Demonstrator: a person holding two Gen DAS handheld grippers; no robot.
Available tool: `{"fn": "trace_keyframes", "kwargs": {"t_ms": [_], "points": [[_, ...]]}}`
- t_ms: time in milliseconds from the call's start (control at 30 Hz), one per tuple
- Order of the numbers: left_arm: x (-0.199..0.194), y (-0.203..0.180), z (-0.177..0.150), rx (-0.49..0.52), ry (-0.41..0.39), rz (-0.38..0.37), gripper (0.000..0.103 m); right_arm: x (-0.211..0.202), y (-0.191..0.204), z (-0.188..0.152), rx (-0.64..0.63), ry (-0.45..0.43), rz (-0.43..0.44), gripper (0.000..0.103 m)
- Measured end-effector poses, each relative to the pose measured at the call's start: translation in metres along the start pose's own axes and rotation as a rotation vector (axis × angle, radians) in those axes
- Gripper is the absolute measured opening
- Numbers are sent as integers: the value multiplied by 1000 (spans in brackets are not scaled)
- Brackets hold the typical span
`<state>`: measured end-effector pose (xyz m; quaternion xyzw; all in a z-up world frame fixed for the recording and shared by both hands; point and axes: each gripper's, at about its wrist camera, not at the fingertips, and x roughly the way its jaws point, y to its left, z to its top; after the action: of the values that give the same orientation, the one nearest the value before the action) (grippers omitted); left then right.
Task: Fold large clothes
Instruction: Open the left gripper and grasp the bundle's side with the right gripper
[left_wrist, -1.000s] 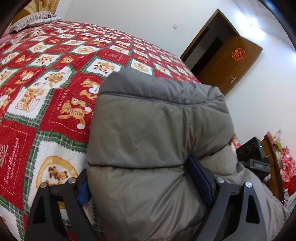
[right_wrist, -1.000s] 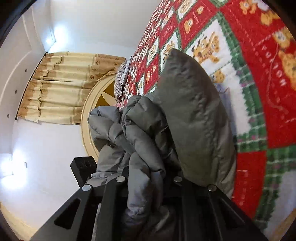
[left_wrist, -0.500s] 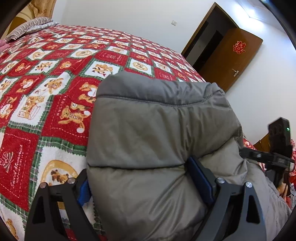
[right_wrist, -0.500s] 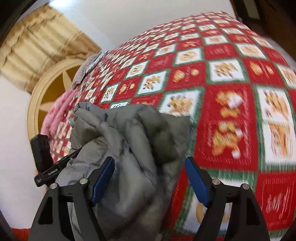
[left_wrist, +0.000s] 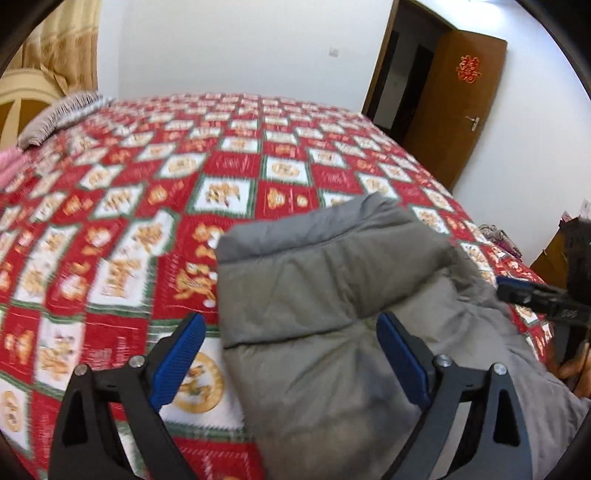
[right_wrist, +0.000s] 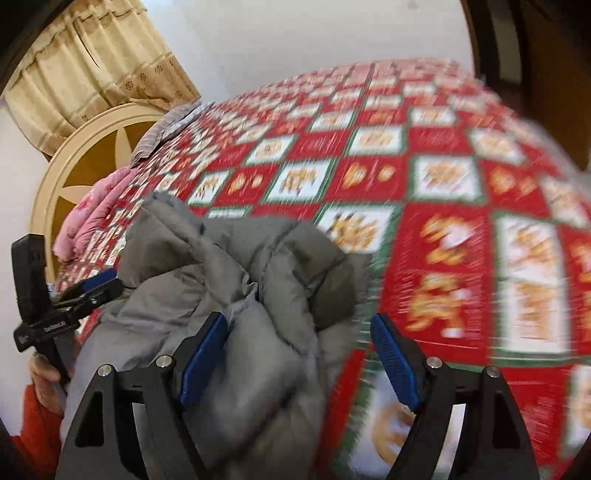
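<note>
A grey padded jacket (left_wrist: 332, 295) lies bunched at the near edge of a bed with a red, white and green patchwork quilt (left_wrist: 184, 177). My left gripper (left_wrist: 291, 354) is open just above the jacket, its blue pads wide apart. My right gripper (right_wrist: 299, 354) is open too, over the jacket's crumpled folds (right_wrist: 240, 280). Each gripper shows in the other's view: the right one at the right edge (left_wrist: 532, 295), the left one at the left edge (right_wrist: 77, 295).
A striped pillow (left_wrist: 59, 114) and a pink blanket (right_wrist: 92, 214) lie at the head of the bed by a round cream headboard (right_wrist: 74, 155). A brown door (left_wrist: 454, 107) stands open at the far right. A beige curtain (right_wrist: 92, 62) hangs behind.
Both grippers have let go of the jacket and opened wide. The jacket has dropped onto the quilt. Both cameras have pulled back and are blurred with motion.
</note>
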<state>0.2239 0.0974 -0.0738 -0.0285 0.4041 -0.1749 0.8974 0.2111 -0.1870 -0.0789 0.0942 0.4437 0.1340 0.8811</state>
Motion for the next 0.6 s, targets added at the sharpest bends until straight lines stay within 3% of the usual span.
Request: {"fn": "trace_keyframes", "kwargs": {"t_ms": [67, 200, 300, 400, 500, 600], "points": [[-21, -4, -3, 9, -24, 16, 96, -32, 15, -2, 7, -42, -1, 80], [-52, -19, -18, 13, -53, -29, 96, -101, 63, -28, -3, -143, 112, 80], [-56, -43, -7, 91, -90, -25, 96, -124, 101, -58, -70, -210, 155, 80], [-27, -69, 33, 168, -69, -66, 101, -124, 121, -87, -118, -253, 112, 75], [26, -93, 59, 239, -19, -6, 99, -108, 128, -106, -146, -223, 144, 50], [75, -108, 63, 281, 69, -37, 89, -83, 131, -120, -214, -189, 32, 46]]}}
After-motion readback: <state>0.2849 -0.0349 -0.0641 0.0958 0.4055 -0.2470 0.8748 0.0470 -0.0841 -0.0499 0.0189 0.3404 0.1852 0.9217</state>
